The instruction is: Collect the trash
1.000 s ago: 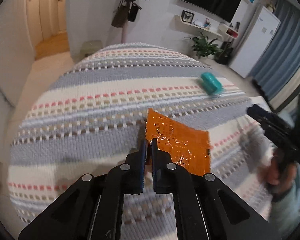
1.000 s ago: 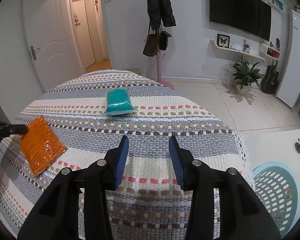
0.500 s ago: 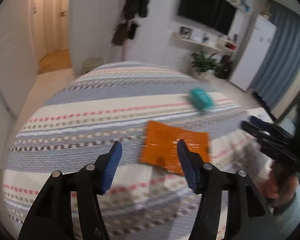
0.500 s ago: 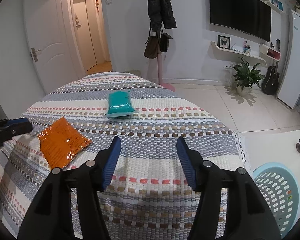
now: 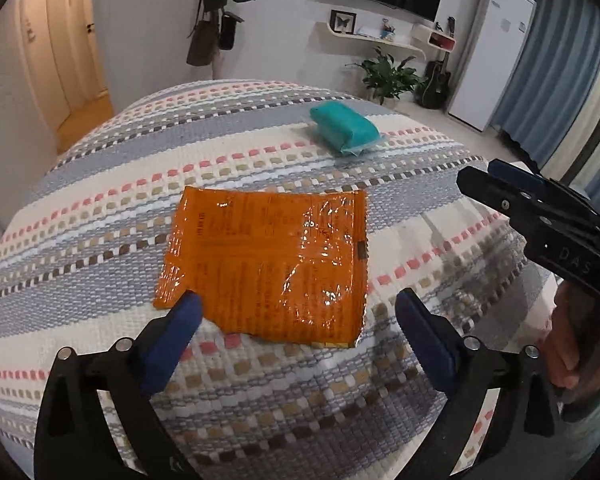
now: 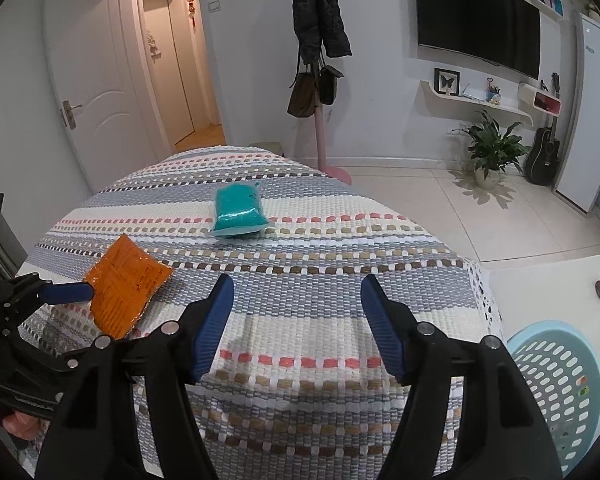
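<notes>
The left gripper gapes wide just short of the orange wrapper lying flat on the striped cloth, while the right gripper hangs spread nearer the teal pack.

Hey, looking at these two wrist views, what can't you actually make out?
- Orange wrapper: print too small in both views.
- Light blue laundry basket: cut by the right wrist view's edge, contents unclear.
- Teal packet: no label visible.
- Left hand-held gripper, right hand-held gripper: handles out of frame.
</notes>
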The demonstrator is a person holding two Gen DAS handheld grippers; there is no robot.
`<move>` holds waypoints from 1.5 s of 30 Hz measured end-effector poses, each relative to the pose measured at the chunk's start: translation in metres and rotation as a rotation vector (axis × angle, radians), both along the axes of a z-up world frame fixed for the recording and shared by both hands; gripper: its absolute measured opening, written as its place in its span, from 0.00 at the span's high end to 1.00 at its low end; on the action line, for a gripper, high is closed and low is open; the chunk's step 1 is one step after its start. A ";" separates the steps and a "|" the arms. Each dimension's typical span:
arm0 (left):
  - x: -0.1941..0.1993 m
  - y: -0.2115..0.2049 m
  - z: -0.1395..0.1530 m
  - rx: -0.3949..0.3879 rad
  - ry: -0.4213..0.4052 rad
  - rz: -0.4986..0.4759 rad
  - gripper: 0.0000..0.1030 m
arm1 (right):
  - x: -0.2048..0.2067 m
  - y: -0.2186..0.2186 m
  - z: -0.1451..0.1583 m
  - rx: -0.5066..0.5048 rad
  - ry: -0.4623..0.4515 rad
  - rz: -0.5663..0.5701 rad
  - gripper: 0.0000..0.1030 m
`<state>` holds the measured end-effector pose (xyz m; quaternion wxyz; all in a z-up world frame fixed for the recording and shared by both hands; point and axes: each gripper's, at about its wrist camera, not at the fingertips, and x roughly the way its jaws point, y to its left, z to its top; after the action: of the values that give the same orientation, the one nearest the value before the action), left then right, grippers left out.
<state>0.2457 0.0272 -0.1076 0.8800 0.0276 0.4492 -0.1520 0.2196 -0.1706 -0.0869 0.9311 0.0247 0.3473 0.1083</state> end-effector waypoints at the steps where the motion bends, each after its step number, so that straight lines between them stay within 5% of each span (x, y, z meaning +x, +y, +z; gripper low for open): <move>1: 0.000 0.000 0.000 0.008 -0.005 0.007 0.13 | 0.000 0.000 0.000 0.001 0.001 0.000 0.39; 4: 0.001 -0.007 0.000 0.097 -0.044 0.033 0.30 | 0.001 0.001 0.000 -0.004 0.009 0.002 0.38; 8: -0.001 -0.002 0.003 0.114 -0.091 0.049 0.51 | 0.006 0.009 -0.003 -0.026 0.048 0.037 0.38; 14: 0.000 0.023 0.009 -0.029 -0.091 0.084 0.95 | 0.019 0.035 0.012 -0.069 0.066 0.116 0.35; 16: -0.001 0.031 0.011 -0.065 -0.101 0.108 0.95 | 0.029 0.046 0.019 -0.071 0.060 0.128 0.25; 27: -0.015 0.044 0.019 -0.148 -0.177 0.179 0.95 | 0.097 0.069 -0.002 -0.044 0.113 0.073 0.26; 32: -0.023 0.043 0.019 -0.142 -0.180 0.172 0.95 | 0.106 0.073 -0.011 -0.029 0.154 0.093 0.54; 45: -0.047 0.028 0.053 -0.214 -0.281 0.101 0.96 | 0.047 0.030 0.023 0.038 0.030 0.051 0.63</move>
<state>0.1986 0.0549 -0.0546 0.9385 -0.0676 0.3039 -0.1491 0.2664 -0.1403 -0.0637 0.9222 0.0351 0.3595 0.1381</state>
